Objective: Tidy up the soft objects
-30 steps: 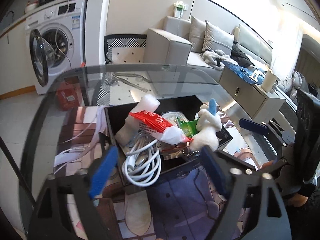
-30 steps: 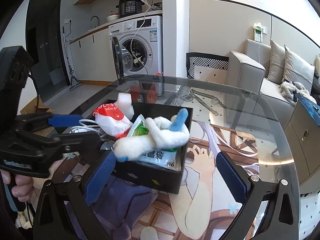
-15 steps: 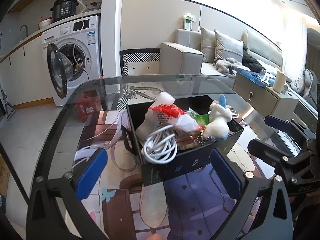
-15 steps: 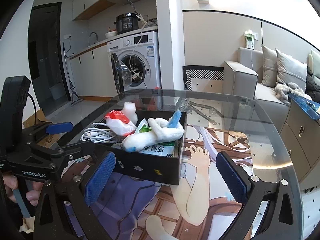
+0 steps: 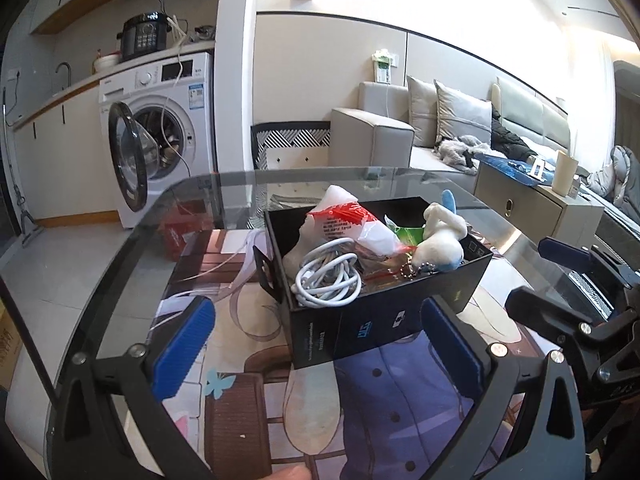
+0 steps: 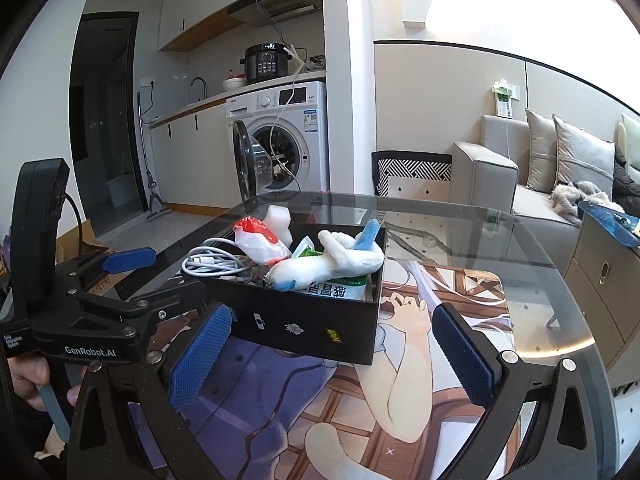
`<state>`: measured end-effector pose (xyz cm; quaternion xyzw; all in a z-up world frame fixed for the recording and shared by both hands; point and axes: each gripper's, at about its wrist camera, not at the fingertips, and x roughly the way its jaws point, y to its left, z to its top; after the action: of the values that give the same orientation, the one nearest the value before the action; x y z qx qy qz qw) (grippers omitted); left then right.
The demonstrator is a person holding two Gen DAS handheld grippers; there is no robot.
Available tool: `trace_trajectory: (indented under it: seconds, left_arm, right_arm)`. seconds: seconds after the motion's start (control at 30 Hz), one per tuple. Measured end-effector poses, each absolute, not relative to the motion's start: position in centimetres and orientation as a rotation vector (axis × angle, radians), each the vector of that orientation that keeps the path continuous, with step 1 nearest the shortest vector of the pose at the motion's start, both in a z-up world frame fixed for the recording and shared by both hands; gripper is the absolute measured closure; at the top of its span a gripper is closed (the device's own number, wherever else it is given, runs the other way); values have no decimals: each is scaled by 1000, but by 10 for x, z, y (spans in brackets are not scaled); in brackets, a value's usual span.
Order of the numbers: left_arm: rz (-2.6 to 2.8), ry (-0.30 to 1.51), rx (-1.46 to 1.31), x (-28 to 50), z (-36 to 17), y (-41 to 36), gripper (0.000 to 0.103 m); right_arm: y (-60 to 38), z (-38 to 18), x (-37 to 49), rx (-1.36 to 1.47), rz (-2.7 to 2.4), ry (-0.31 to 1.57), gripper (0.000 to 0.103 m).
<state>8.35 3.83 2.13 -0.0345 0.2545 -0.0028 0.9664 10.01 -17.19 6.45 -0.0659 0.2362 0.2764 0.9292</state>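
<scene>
A black box [image 5: 384,320] [image 6: 312,320] stands on the glass table. It holds a white and blue plush toy [image 5: 440,240] [image 6: 336,264], a red and white packet [image 5: 352,228] [image 6: 260,240], a white sponge [image 6: 280,216], a coiled white cable [image 5: 328,276] [image 6: 212,264] and a green packet [image 6: 340,286]. My left gripper [image 5: 320,352] is open and empty, just short of the box. My right gripper [image 6: 332,356] is open and empty, in front of the box. Each gripper shows in the other's view.
The round glass table [image 5: 120,264] carries a printed mat [image 6: 420,360]. A washing machine [image 5: 160,132] with its door open stands behind. A grey sofa [image 6: 520,184] and a low cabinet [image 5: 540,208] are at the right.
Both grippers have pulled back and up from the box, which now looks smaller and farther. The things in the box have not moved.
</scene>
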Motion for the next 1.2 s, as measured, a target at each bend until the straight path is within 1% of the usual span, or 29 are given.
trace_trajectory:
  seconds: [0.33, 1.2]
  left_arm:
    - [32, 518, -87, 87, 14, 40, 0]
    - [45, 499, -90, 80, 17, 36, 0]
  right_arm:
    - [-172, 63, 98, -133, 549, 452, 1]
    - [-169, 62, 94, -150, 516, 433, 1]
